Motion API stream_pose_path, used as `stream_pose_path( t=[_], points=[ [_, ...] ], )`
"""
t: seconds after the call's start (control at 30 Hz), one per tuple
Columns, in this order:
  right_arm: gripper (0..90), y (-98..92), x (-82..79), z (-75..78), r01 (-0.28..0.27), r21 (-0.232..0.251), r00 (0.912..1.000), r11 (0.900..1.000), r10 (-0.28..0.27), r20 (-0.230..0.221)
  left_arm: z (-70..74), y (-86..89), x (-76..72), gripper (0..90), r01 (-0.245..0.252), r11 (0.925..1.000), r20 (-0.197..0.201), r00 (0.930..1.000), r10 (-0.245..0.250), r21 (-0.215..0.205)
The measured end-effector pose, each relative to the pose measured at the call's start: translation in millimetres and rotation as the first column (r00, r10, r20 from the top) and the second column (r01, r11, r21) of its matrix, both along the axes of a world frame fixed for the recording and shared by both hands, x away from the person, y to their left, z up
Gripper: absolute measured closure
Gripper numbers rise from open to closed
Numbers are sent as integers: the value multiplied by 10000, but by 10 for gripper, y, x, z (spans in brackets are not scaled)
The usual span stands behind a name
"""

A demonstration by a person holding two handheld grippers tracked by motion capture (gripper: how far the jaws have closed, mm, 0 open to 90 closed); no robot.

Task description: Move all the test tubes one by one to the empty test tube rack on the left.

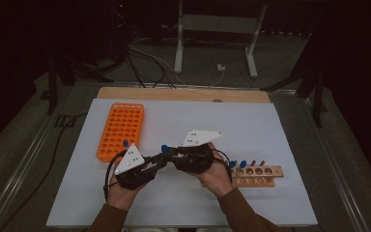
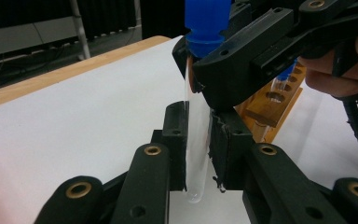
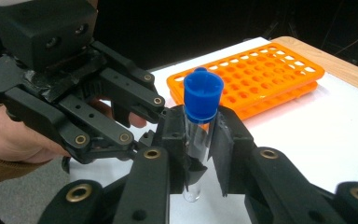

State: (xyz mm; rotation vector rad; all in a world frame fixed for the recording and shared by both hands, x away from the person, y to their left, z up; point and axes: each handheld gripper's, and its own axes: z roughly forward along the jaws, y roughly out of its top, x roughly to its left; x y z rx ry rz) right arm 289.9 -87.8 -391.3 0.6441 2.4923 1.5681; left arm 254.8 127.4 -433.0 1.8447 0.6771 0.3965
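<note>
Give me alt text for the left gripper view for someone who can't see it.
Both grippers clamp one clear test tube with a blue cap: the left gripper low on the glass, the right gripper just under the cap. Behind lie the white table and a wooden rack.

You work in a lab: an orange tube rack [image 1: 121,130], a wooden rack [image 1: 258,176], a white surface [image 1: 251,130], cables [image 1: 149,63] on the floor.
</note>
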Motion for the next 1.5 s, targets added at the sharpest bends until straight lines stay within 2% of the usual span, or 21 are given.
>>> stream_pose_path(
  t=[0.07,0.17,0.33,0.43,0.6,0.77,1.03,1.5],
  points=[
    [636,-17,1,2,-165,223,9998,9996,166,-64,-12,21,12,778,-107,9999,-85,9999,106,-78],
    [485,-57,5,22,-129,332,9999,9994,129,26,-20,92,34,779,-387,9992,-160,9991,385,-135],
    [249,-175,13,78,787,300,9956,9964,-801,477,-10,230,66,779,-883,9957,-186,9960,878,-284],
    [168,-269,33,103,1327,314,9894,9907,-1343,558,-11,305,84,779,-1133,9931,-143,9935,1129,-310],
    [108,-436,65,122,1975,275,9780,9799,-1989,625,-13,421,108,779,-1495,9880,-137,9887,1491,-393],
    [54,-602,94,145,2398,268,9679,9704,-2411,704,-6,510,123,779,-1773,9833,-57,9841,1772,-404],
    [23,-877,128,165,3085,352,9473,9506,-3104,789,16,644,136,779,-2193,9741,-19,9756,2196,-551],
    [11,-1343,118,205,4013,672,9098,9135,-4060,858,7,926,147,778,-3061,9487,172,9511,3083,-789]
  ],
)
